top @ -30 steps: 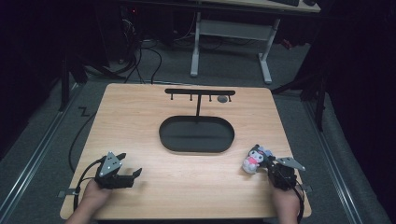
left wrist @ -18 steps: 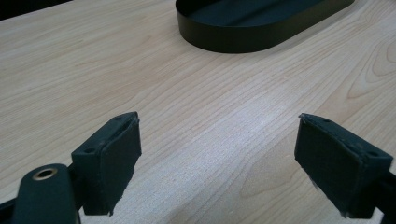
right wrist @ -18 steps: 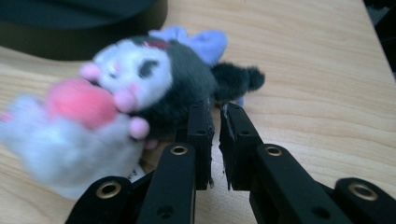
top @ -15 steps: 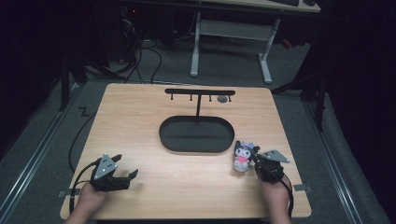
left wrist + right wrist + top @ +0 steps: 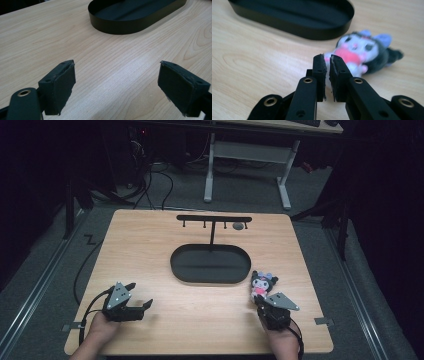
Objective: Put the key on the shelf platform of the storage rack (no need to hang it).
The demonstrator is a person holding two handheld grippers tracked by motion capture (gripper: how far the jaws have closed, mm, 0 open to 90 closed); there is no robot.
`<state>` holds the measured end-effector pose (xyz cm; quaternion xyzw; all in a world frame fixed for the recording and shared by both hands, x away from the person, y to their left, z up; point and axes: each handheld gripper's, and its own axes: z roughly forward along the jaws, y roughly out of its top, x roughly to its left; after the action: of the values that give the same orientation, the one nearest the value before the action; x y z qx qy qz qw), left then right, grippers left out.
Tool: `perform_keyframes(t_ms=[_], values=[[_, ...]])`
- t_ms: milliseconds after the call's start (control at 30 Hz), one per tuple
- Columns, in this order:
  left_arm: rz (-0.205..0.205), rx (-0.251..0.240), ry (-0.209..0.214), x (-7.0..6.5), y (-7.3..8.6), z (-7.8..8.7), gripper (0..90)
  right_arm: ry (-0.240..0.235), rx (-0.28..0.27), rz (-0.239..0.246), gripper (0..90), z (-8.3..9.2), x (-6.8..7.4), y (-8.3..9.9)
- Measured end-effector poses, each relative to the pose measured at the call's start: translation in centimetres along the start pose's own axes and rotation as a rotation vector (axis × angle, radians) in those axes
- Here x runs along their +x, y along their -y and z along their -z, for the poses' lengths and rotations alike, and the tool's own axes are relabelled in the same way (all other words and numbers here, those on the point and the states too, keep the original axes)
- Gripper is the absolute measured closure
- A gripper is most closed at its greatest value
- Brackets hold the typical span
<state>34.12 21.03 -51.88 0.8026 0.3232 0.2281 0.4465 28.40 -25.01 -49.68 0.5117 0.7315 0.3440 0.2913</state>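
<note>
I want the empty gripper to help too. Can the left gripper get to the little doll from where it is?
Probably yes. The left gripper is open and holds nothing, and bare table lies between it and the doll. The black tray sits farther back, out of the way. But the right gripper seems to be pinching the doll already.

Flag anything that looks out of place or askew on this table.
Nothing is spilled or damaged. The one oddity is the plush doll: it lies tipped on its side on the table beside the black oval tray, pinched at one edge by the right gripper. The left gripper is open above bare wood.
</note>
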Motion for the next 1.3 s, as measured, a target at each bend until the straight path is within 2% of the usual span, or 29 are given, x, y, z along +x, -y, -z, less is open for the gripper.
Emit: perform_keyframes(t_ms=[133,400,600,700,733,767,833,1067,1167,1300], values=[[0.001,-0.002,0.000,0.0,-0.1,-0.2,15.4,0.009,0.042,-0.011,85.1,-0.8,-0.4,0.7],[-0.003,-0.002,-0.002,-0.1,-0.2,-0.4,15.4,0.076,0.039,-0.062,85.2,-0.1,-2.6,1.4],[-0.007,-0.004,0.000,-0.2,-0.3,-0.6,15.4,0.105,0.027,-0.089,82.9,0.7,-4.0,1.7],[-0.007,-0.004,0.000,-0.2,-0.4,-0.7,15.4,0.097,0.011,-0.096,80.1,1.2,-3.8,1.7],[-0.003,-0.003,-0.001,-0.1,-0.4,-0.8,15.4,0.074,0.006,-0.091,77.2,1.7,-3.3,1.7],[-0.003,-0.003,-0.001,-0.1,-0.4,-0.8,15.4,0.074,0.006,-0.091,77.2,1.7,-3.3,1.7],[-0.004,-0.003,-0.003,-0.2,-0.5,-0.9,15.4,0.051,-0.003,-0.086,71.2,2.1,-2.6,1.6],[-0.018,-0.001,-0.001,-0.5,-0.6,-1.0,15.4,-0.008,0.032,-0.067,52.3,1.7,-1.4,1.5],[-0.012,-0.001,-0.003,-0.4,-0.6,-1.1,15.4,-0.022,0.037,-0.050,47.3,1.5,-0.9,1.6],[-0.007,0.002,0.000,-0.3,-0.5,-1.3,15.4,-0.034,0.068,-0.053,44.6,1.1,-0.4,1.4]])
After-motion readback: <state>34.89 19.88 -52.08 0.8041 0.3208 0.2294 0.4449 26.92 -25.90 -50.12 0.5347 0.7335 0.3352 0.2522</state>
